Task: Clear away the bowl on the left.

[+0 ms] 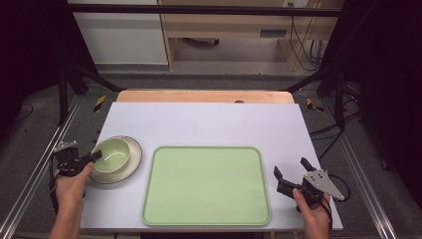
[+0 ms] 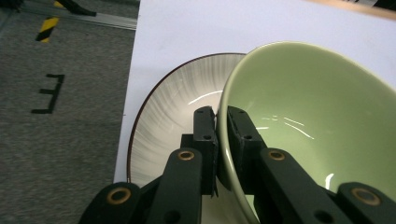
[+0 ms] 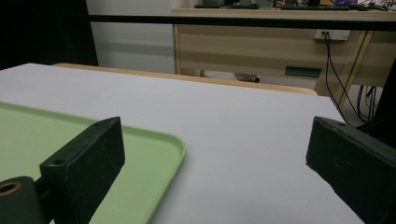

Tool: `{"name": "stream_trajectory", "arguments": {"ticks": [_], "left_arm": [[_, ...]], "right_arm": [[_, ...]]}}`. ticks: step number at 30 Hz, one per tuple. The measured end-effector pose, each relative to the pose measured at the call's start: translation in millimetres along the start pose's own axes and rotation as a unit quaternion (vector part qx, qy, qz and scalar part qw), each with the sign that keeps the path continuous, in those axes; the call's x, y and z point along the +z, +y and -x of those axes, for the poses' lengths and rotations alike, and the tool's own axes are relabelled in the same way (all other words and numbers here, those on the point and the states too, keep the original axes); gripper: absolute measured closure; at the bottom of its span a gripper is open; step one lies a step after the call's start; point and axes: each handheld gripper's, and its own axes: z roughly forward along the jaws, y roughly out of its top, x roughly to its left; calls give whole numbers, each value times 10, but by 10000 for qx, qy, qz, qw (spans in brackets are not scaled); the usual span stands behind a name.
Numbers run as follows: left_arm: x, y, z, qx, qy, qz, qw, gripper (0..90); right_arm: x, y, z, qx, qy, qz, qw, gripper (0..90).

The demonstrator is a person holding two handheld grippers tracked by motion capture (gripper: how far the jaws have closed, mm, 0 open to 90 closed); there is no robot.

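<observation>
Leftward, jaws pinch the green bowl rim on its plate; right jaws gape beside the tray.

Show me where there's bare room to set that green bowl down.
The whole green tray is bare. Bare table lies behind it, and a strip between tray and right gripper. It is crowded at the left: the left gripper pinches the bowl on its plate.

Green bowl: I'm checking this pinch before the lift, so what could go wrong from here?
The left gripper clamps only the thin rim of the green bowl, so the bowl may tip or slip out when lifted. It sits on the striped plate, which could get dragged or knocked. The right gripper stands open and apart, lending no support.
</observation>
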Motion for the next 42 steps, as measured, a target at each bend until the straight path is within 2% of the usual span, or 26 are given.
{"name": "stream_trajectory", "arguments": {"ticks": [10, 16, 24, 29, 37, 42], "left_arm": [[-22, 29, 77, 67, -63, 92, 9999, 824], [-99, 59, 112, -51, -214, 284, 9994, 825], [-122, 96, 203, 23, -344, 338, 9988, 825], [-150, 111, 235, -37, -432, 404, 9982, 825], [-207, 157, 324, 63, -511, 492, 9975, 825], [-230, 175, 386, 75, -631, 533, 9966, 825]], "right_arm": [[-4, 5, -1, -50, 41, 5, 10000, 47], [-22, 16, 0, 11, 38, 35, 10000, 46], [1, 10, -13, -43, 68, 18, 10000, 46], [-4, 10, -21, -62, 68, -2, 10000, 46], [-21, 18, -27, -29, 77, 6, 10000, 46], [-3, 9, -12, -43, 71, -1, 10000, 46]]}}
